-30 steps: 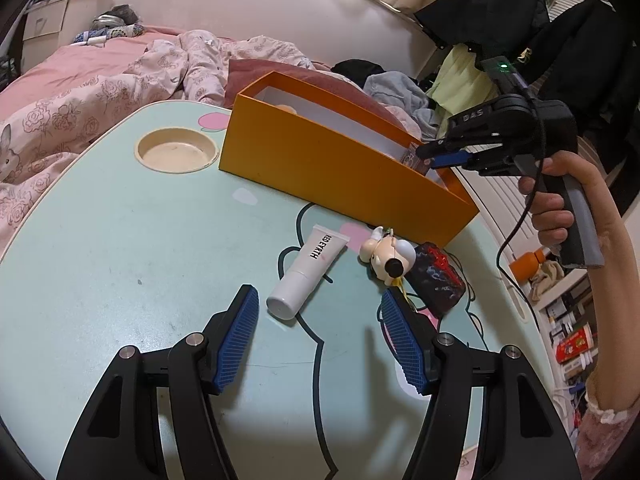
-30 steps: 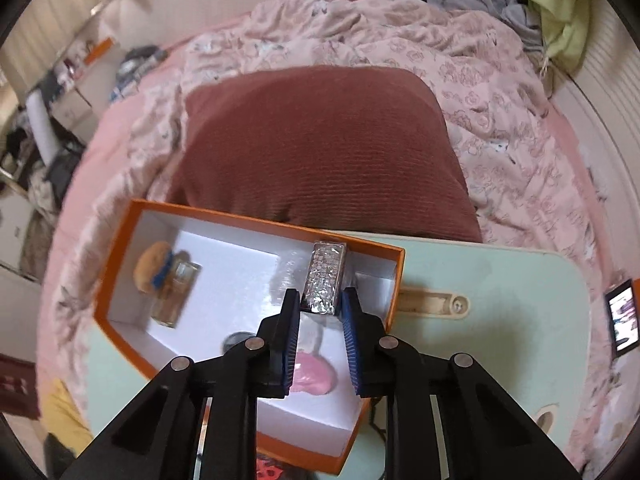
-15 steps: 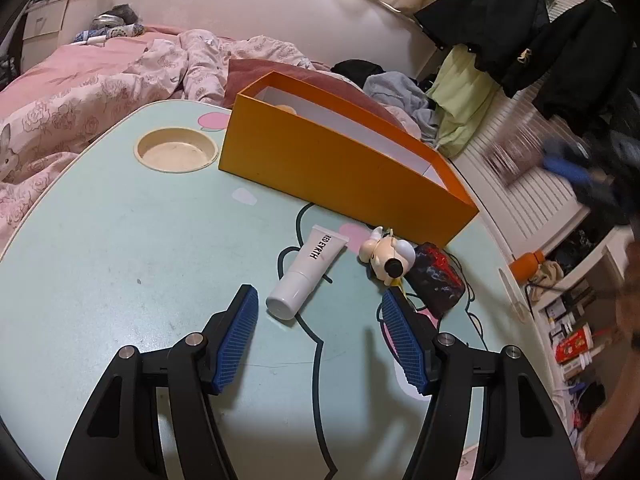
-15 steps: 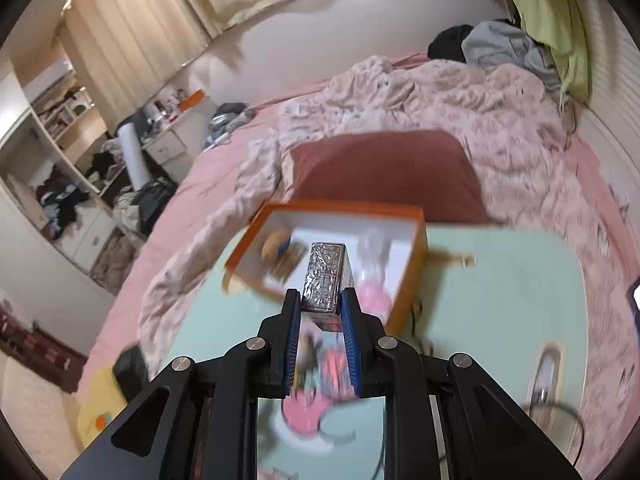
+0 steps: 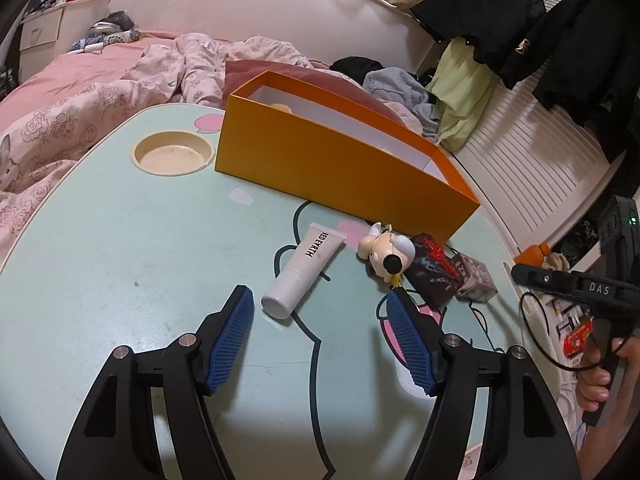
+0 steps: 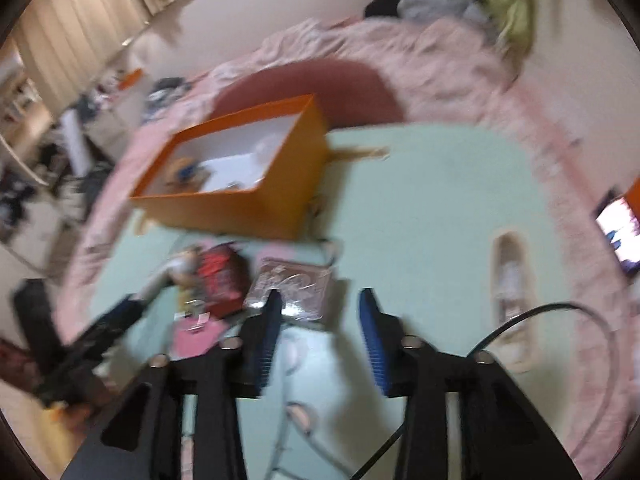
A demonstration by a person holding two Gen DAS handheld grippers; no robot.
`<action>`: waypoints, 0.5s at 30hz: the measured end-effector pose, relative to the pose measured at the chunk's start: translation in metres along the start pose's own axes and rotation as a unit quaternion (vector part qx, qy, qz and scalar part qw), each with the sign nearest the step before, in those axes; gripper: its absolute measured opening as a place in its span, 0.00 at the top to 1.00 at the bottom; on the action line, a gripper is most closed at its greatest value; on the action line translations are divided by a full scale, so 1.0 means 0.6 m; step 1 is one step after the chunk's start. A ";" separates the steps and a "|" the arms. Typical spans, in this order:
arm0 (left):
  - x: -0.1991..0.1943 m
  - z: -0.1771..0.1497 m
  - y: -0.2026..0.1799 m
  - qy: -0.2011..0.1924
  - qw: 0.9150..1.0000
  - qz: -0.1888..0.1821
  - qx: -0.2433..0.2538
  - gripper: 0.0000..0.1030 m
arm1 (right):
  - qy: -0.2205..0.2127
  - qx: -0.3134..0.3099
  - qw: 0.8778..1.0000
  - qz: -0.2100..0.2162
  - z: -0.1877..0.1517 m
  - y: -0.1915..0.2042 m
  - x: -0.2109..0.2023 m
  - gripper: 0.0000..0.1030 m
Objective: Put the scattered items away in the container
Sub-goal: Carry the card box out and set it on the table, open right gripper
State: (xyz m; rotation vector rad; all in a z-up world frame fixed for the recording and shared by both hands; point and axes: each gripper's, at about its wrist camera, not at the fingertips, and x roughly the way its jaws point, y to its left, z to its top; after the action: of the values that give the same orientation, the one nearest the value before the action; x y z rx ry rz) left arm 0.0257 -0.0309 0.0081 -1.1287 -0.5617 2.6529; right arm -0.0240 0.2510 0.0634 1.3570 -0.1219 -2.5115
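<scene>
The orange box (image 5: 336,168) stood at the table's (image 5: 120,248) far side; only the blurred right view showed its contents (image 6: 188,170), indistinct. The left gripper (image 5: 320,336) was spread, empty, near the tube (image 5: 304,272). The right gripper (image 6: 318,336) had just been opening, nothing between its jaws.
</scene>
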 end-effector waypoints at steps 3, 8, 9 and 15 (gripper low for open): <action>0.001 0.001 0.001 0.002 1.000 0.002 0.001 0.32 | -0.011 -0.006 1.000 -0.004 -0.005 0.013 -0.012 0.57; -0.007 0.023 0.010 0.006 1.000 0.010 -0.021 0.32 | -0.044 -0.004 0.999 -0.003 -0.041 0.037 -0.021 0.45; -0.016 0.037 0.009 -0.003 1.000 0.004 -0.026 0.32 | -0.051 -0.003 0.999 -0.003 -0.052 0.045 -0.019 0.44; -0.040 0.172 -0.088 -0.019 0.997 0.034 0.066 0.32 | -0.021 0.008 0.999 0.031 -0.105 0.069 0.027 0.44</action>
State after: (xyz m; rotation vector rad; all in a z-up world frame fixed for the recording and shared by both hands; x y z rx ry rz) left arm -0.0309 -0.0181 0.1116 -1.0808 -0.3542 2.7272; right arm 0.0286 0.2104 0.0237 1.2854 -0.1894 -2.4940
